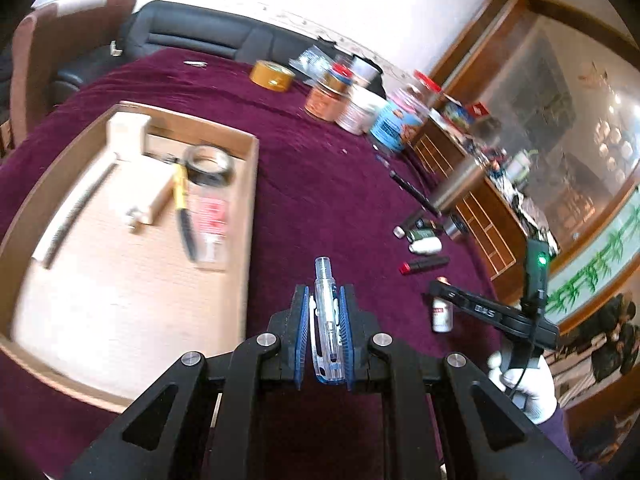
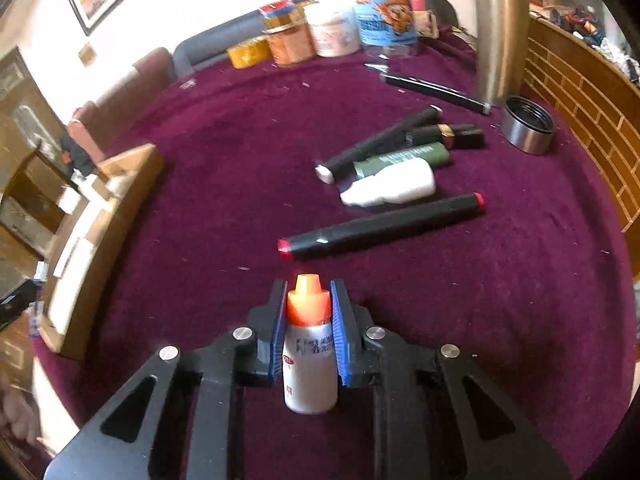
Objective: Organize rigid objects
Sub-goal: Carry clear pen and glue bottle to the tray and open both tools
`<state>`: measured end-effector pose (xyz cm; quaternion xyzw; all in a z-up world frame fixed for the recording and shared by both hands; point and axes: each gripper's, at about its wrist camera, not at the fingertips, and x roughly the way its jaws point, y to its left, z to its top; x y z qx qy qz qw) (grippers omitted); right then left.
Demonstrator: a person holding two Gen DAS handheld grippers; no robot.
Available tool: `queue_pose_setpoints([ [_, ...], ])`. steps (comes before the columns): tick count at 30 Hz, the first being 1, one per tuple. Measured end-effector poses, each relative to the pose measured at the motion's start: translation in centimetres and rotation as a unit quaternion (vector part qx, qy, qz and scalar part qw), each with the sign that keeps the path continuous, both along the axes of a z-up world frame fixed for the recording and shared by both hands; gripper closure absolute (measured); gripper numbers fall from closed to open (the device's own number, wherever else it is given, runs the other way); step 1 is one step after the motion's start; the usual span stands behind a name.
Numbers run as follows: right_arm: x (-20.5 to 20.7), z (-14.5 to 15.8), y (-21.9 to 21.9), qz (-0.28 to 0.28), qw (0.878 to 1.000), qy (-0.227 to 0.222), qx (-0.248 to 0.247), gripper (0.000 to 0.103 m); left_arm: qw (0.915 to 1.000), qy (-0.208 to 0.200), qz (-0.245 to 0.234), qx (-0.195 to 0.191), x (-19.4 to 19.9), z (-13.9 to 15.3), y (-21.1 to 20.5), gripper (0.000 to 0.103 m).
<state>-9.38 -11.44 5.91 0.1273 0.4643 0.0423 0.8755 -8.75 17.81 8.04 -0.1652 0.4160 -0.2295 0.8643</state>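
My left gripper [image 1: 324, 300] is shut on a clear plastic tester screwdriver [image 1: 326, 312], held above the purple tablecloth just right of the cardboard tray [image 1: 248, 208]. The tray holds a black tape roll [image 1: 208, 164], a yellow-handled tool [image 1: 182, 204], a packet and pale blocks. My right gripper [image 2: 309, 300] is shut on a small white bottle with an orange cap [image 2: 309, 344]; it also shows in the left wrist view [image 1: 442, 314]. On the cloth ahead lie a black marker with red ends [image 2: 384, 226], a white bottle [image 2: 390, 188], a green tube [image 2: 404, 156] and more markers.
Jars, tubs and a yellow tape roll [image 1: 272, 76] stand along the table's far edge. A steel tumbler [image 2: 502, 32] and its lid [image 2: 528, 124] stand at the right by a wooden shelf unit [image 2: 580, 92]. A black pen [image 2: 436, 88] lies near the tumbler.
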Motion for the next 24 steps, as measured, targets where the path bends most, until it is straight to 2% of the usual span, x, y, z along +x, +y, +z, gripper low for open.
queue_pose_setpoints([
  [6, 0.0, 2.6, 2.9, 0.044, 0.998, -0.030, 0.032, 0.085, 0.9987, 0.000, 0.051, -0.004, 0.1, -0.1, 4.5, 0.091],
  [12, 0.9, 5.0, 7.9, 0.114, 0.990, -0.051, 0.059, 0.085, 0.9950, 0.008, 0.098, 0.016, 1.1, -0.7, 8.6, 0.091],
  [18, 2.6, 5.5, 13.8, 0.184, 0.978, -0.035, 0.090, 0.085, 0.9921, 0.022, 0.114, 0.048, 2.9, -2.0, 10.1, 0.091],
  [24, 4.1, 3.6, 19.4, 0.231, 0.969, -0.001, 0.088, 0.085, 0.9891, 0.050, 0.117, 0.074, 5.6, -3.8, 11.2, 0.091],
])
